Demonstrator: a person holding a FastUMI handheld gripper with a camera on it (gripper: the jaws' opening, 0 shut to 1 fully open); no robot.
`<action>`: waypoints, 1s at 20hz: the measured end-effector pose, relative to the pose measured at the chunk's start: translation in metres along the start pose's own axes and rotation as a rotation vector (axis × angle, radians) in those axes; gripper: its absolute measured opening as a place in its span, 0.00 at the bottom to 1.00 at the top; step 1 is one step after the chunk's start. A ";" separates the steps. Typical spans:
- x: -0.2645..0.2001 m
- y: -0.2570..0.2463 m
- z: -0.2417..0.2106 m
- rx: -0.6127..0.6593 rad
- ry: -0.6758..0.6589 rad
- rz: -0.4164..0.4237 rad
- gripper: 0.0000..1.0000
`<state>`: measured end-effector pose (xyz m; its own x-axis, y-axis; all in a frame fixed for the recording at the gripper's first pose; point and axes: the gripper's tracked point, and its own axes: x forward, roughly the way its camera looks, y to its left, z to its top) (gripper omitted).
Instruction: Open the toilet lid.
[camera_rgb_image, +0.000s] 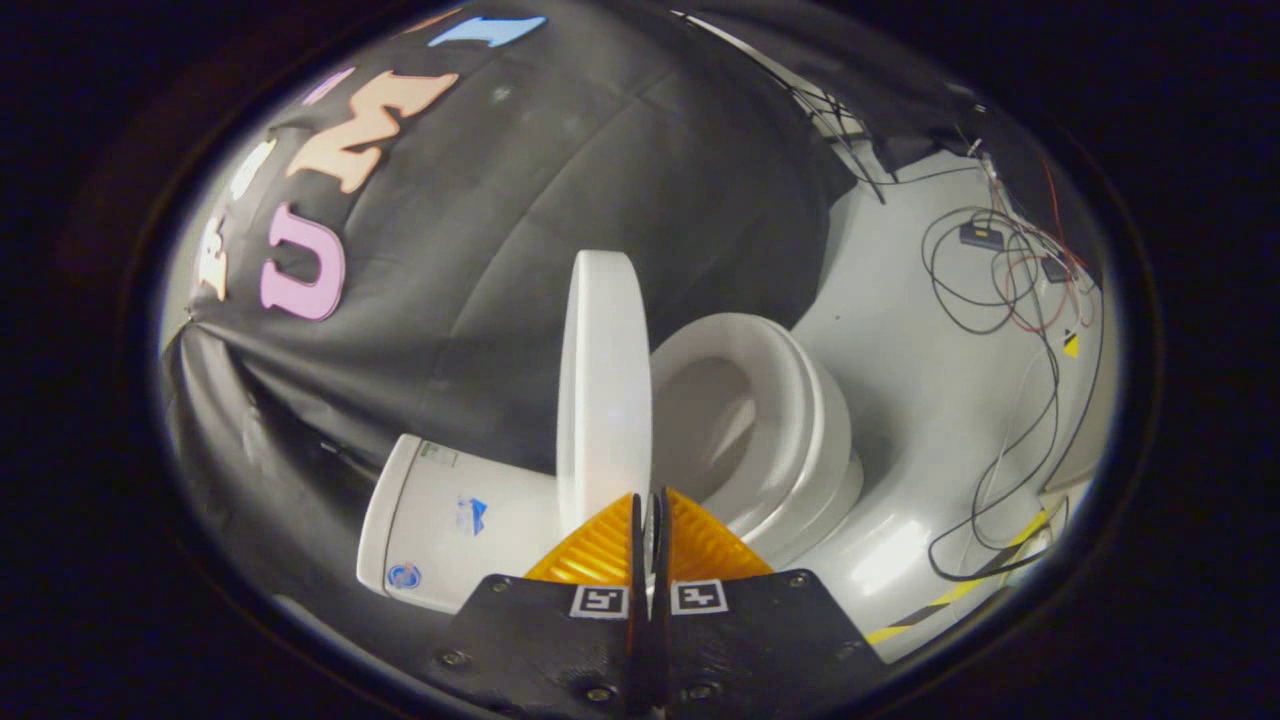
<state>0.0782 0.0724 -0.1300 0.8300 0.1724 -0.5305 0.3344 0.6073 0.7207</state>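
A: As the gripper view is rolled sideways, the toilet appears tipped over. Where is the toilet lid (603, 385)?

B: Raised, seen nearly edge-on as a white oval slab. It stands between the cistern (440, 525) and the seat (775, 420), just ahead of the fingertips. Its lower edge runs down behind the finger (597, 548) tips.

A: And the gripper (649, 500)?

B: Fingers pressed together, w/ only a thin slit between them. Whether the tips touch the lid's edge can't be told; nothing shows pinched between them. Two square markers sit on the gripper body (655, 640), one per finger.

A: Seat and bowl?

B: Seat is down on the bowl (830, 490), its oval opening exposed, lying beside the lid on the side away from the cistern. The cistern carries small stickers; too small to make out.

A: Surroundings?

B: Black cloth wall (560, 190) behind the lid and cistern. White floor (900, 330) beyond the bowl, w/ loose black and red cables (1000, 290) trailing across it and two small dark boxes among them. A yellow-and-black striped tape line (960, 590) runs along the floor near the bowl's base.
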 end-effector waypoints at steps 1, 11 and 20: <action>-0.003 0.005 0.001 -0.041 -0.004 0.007 0.01; -0.013 0.036 0.002 -0.143 -0.048 0.064 0.01; -0.024 0.070 -0.002 -0.257 -0.105 0.122 0.01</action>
<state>0.0813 0.1124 -0.0673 0.9032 0.1832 -0.3881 0.1164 0.7659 0.6324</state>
